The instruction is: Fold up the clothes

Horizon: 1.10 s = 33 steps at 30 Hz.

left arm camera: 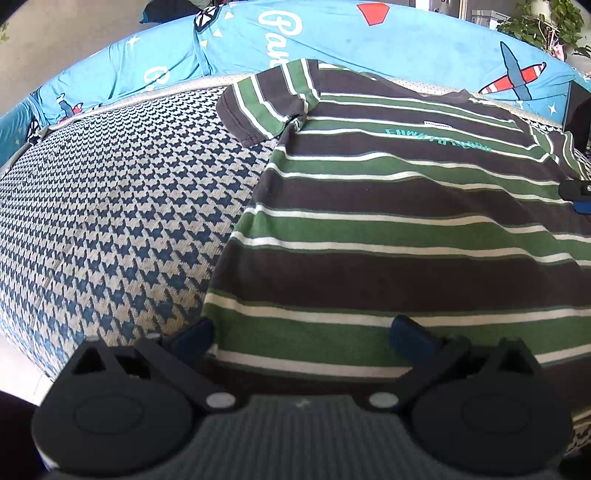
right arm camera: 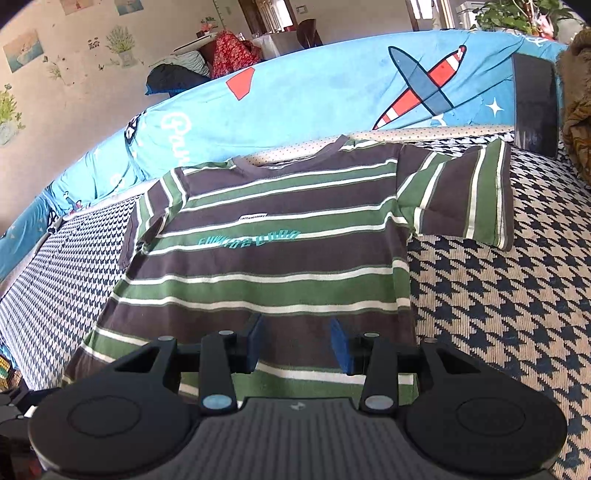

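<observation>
A striped T-shirt (left arm camera: pixel 388 229) in green, dark grey and white lies flat, front up, on a houndstooth cover (left arm camera: pixel 110 206), collar at the far end. It also shows in the right wrist view (right arm camera: pixel 280 266), both sleeves spread out. My left gripper (left arm camera: pixel 301 332) is open over the shirt's near left hem corner. My right gripper (right arm camera: pixel 295 343) is open just above the shirt's lower part, nothing between its blue pads. The right gripper's tip shows at the right edge of the left wrist view (left arm camera: pixel 580 195).
A blue cushion with aeroplane prints (right arm camera: pixel 332 96) runs along the far edge of the cover (right arm camera: pixel 498 314). A dark rectangular object (right arm camera: pixel 533 107) leans at the far right, next to a brown furry thing (right arm camera: pixel 578 96). Potted plants (right arm camera: pixel 513 14) stand behind.
</observation>
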Each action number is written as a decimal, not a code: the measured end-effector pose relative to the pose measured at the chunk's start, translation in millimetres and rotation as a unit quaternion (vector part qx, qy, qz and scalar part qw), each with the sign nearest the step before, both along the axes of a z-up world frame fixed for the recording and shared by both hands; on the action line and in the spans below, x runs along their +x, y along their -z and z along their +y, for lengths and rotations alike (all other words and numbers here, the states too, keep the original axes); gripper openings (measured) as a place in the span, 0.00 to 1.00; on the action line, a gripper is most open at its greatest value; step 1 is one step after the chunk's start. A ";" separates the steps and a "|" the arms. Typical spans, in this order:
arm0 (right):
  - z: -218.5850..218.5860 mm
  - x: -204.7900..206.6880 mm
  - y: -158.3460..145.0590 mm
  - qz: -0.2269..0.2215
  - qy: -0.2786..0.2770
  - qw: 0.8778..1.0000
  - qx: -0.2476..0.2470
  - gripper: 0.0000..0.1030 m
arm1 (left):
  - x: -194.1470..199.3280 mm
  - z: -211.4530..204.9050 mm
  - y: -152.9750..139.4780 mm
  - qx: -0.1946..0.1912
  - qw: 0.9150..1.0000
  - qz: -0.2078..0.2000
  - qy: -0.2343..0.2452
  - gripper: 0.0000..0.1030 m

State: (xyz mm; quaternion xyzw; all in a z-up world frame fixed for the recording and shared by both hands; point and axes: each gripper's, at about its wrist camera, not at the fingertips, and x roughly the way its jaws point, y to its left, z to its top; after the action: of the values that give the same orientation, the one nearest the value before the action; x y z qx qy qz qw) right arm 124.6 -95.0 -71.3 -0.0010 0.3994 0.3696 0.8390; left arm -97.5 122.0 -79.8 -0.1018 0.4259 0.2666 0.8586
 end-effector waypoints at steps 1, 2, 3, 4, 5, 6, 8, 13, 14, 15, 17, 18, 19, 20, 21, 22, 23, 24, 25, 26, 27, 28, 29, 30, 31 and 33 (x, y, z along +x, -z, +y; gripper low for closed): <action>-0.1 3.7 0.5 0.005 0.005 1.000 0.003 0.41 | 1.1 -1.0 -2.4 0.004 1.000 -0.005 0.003 1.00; -0.1 7.1 1.0 0.010 0.009 1.000 0.007 0.41 | 3.4 -1.7 -4.3 0.005 1.000 -0.009 0.007 1.00; 0.5 9.8 1.4 0.014 0.010 1.000 0.010 0.41 | 6.4 -1.9 -5.5 0.002 1.000 -0.010 0.011 1.00; 1.2 12.4 1.9 0.018 0.012 1.000 0.013 0.41 | 10.3 -1.8 -6.0 -0.002 1.000 -0.010 0.015 1.00; 2.0 14.7 2.3 0.021 0.013 1.000 0.015 0.41 | 14.6 -1.7 -6.3 -0.007 1.000 -0.010 0.018 1.00; 3.0 16.3 2.6 0.023 0.015 1.000 0.016 0.41 | 19.3 -1.7 -6.9 -0.009 1.000 -0.010 0.021 1.00; 5.6 19.5 3.6 0.023 0.015 0.999 0.015 0.41 | 29.5 -1.8 -8.6 -0.011 0.999 -0.012 0.027 1.00; 10.1 26.2 7.1 0.027 0.018 0.999 0.014 0.41 | 58.9 -0.1 -12.9 -0.010 0.999 -0.015 0.047 1.00; 9.9 27.4 7.3 0.027 0.018 0.999 0.017 0.41 | 65.7 1.0 -13.8 -0.011 0.999 -0.015 0.051 1.00; 9.5 28.8 7.3 0.028 0.020 0.999 0.020 0.41 | 72.6 2.0 -14.8 -0.010 0.998 -0.014 0.056 1.00; 8.4 31.6 7.0 0.028 0.025 0.999 0.026 0.41 | 85.6 3.6 -16.6 -0.008 0.998 -0.012 0.069 1.00; 7.8 33.0 6.9 0.029 0.028 0.999 0.030 0.41 | 91.6 4.3 -17.3 -0.008 0.997 -0.011 0.074 1.00; 7.4 34.9 7.0 0.031 0.031 0.998 0.035 0.41 | 98.3 5.0 -18.2 -0.008 0.997 -0.011 0.080 1.00; 6.9 36.9 7.1 0.034 0.033 0.998 0.039 0.41 | 104.4 5.3 -18.9 -0.007 0.996 -0.010 0.087 1.00; 6.8 38.6 7.3 0.036 0.035 0.998 0.043 0.41 | 110.2 4.9 -19.3 -0.004 0.996 -0.009 0.093 1.00; 7.1 40.1 7.4 0.037 0.036 0.998 0.046 0.41 | 116.0 4.0 -19.7 0.000 0.995 -0.008 0.100 1.00; 7.8 41.1 7.5 0.037 0.036 0.998 0.048 0.41 | 121.0 3.5 -19.9 0.004 0.994 -0.007 0.105 1.00; 8.7 42.2 7.6 0.037 0.036 0.998 0.048 0.41 | 125.8 3.7 -20.0 0.004 0.994 -0.006 0.109 1.00; 9.7 43.4 7.8 0.037 0.035 0.997 0.050 0.41 | 130.4 4.5 -19.6 0.002 0.994 -0.005 0.110 1.00; 10.7 44.5 7.8 0.037 0.034 0.997 0.053 0.41 | 134.3 5.5 -19.0 -0.002 0.994 -0.003 0.110 1.00; 11.7 45.6 7.8 0.037 0.032 0.997 0.055 0.41 | 137.9 6.9 -18.2 -0.008 0.994 -0.001 0.109 1.00; 13.0 46.7 7.7 0.035 0.031 0.997 0.058 0.41 | 140.9 8.5 -17.3 -0.016 0.994 0.000 0.108 1.00; 14.2 47.7 7.5 0.033 0.030 0.997 0.060 0.41 | 143.7 10.0 -16.3 -0.025 0.994 0.002 0.107 1.00; 15.2 48.7 7.0 0.032 0.030 0.997 0.063 0.41 | 146.0 11.3 -15.4 -0.033 0.994 0.003 0.107 1.00; 15.9 50.4 6.7 0.031 0.031 0.997 0.065 0.41 | 148.1 12.4 -14.5 -0.040 0.993 0.004 0.107 1.00; 17.2 54.4 7.6 0.033 0.035 0.996 0.069 0.41 | 151.0 12.1 -14.2 -0.043 0.993 0.004 0.110 1.00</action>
State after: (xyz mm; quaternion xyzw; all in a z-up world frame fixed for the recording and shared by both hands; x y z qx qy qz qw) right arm 179.0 -77.8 -78.9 0.0825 0.4003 0.3664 0.8359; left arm 53.5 134.1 -65.6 -0.0902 0.4494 0.1528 0.8756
